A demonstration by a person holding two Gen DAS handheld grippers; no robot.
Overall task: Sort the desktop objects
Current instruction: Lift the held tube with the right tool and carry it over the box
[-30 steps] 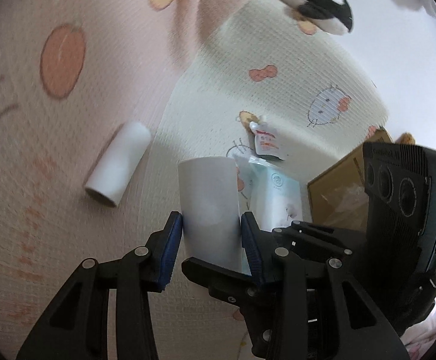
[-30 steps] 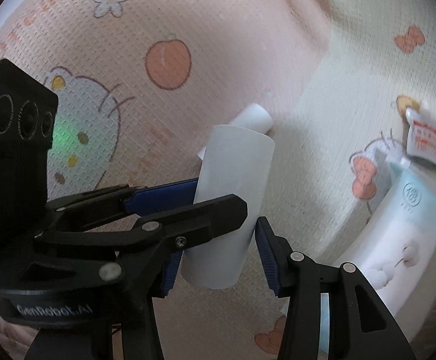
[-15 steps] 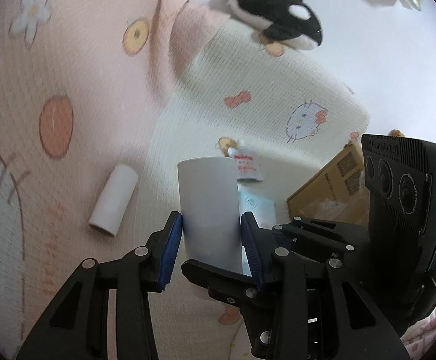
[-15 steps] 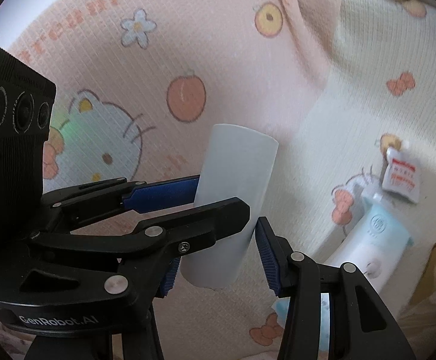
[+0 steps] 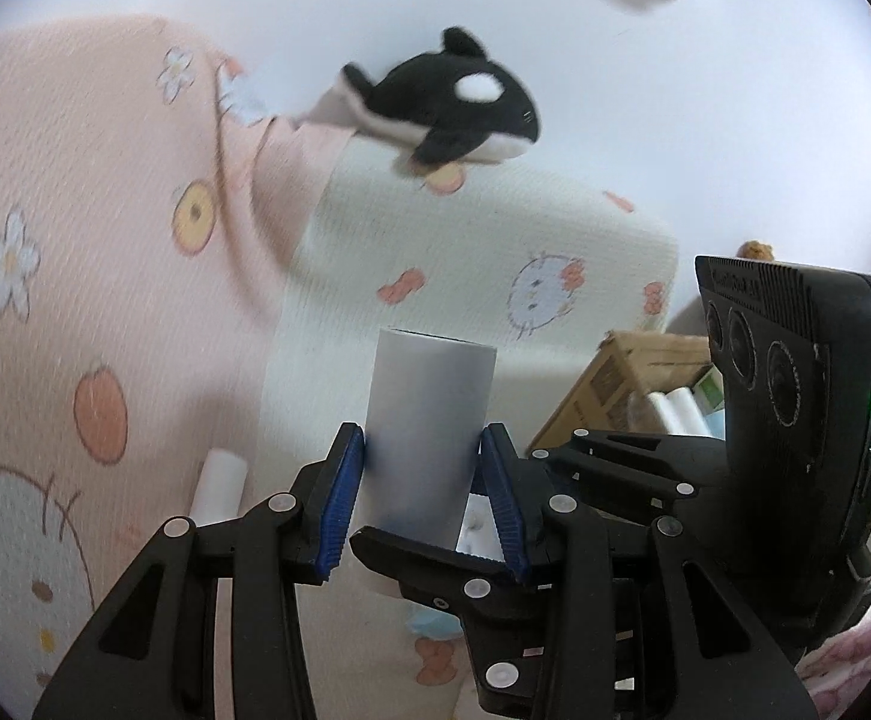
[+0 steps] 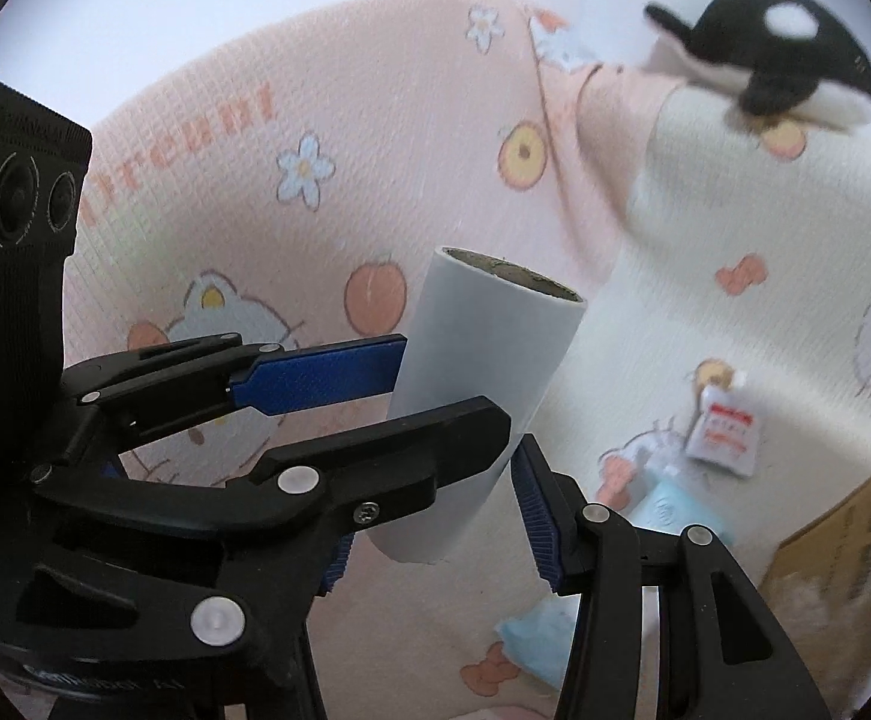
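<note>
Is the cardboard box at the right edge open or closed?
Open: the cardboard box has its top flaps apart, with white rolls showing inside in the left wrist view.

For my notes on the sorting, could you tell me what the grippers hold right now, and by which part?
Both are on one white roll. The left gripper clamps its lower half between its blue pads; the right gripper straddles the bottom end, pad contact unclear.

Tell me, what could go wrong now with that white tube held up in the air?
The left gripper pinches the white tube only near its lower end, so it could tip or slip out. The right gripper crosses close around the same tube; its fingers might knock it. If dropped, it could roll across the blanket, where another small roll lies.
</note>
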